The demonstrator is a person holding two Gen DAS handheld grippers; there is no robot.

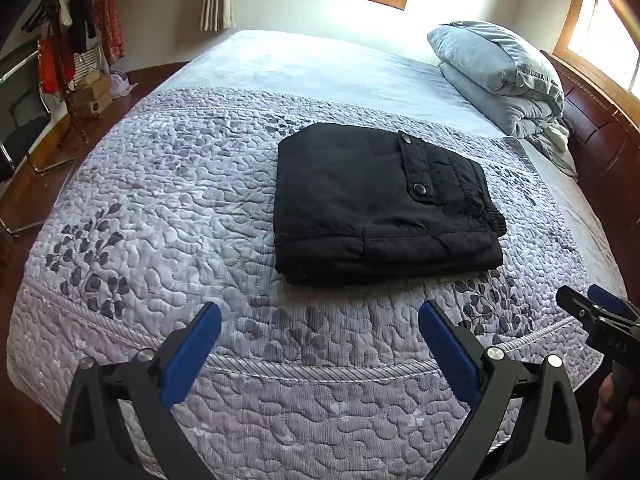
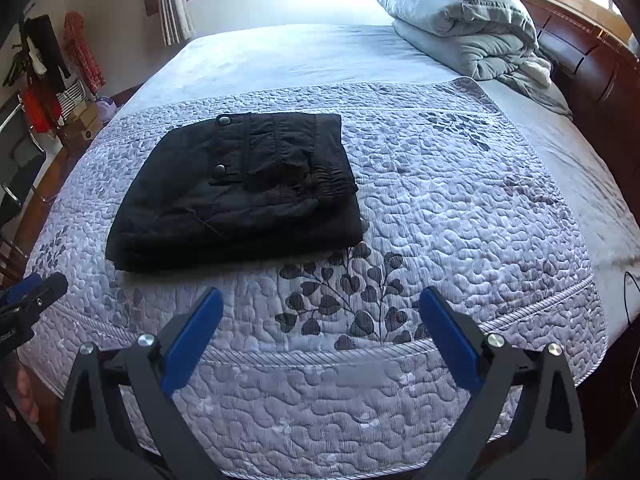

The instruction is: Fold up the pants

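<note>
The black pants (image 1: 380,200) lie folded into a compact rectangle on the grey quilted bedspread (image 1: 168,216), snap pocket facing up. They also show in the right wrist view (image 2: 240,192), left of centre. My left gripper (image 1: 320,316) is open and empty, held above the bed's near edge, short of the pants. My right gripper (image 2: 320,300) is open and empty, also near the bed's front edge, to the right of the pants. The right gripper's tip shows at the left view's right edge (image 1: 596,312).
A folded grey duvet and pillow (image 1: 500,76) sit at the head of the bed by the dark wooden headboard (image 1: 592,132). A clothes rack (image 1: 72,40), boxes and a chair (image 1: 20,140) stand on the floor to the left. Windows line the far wall.
</note>
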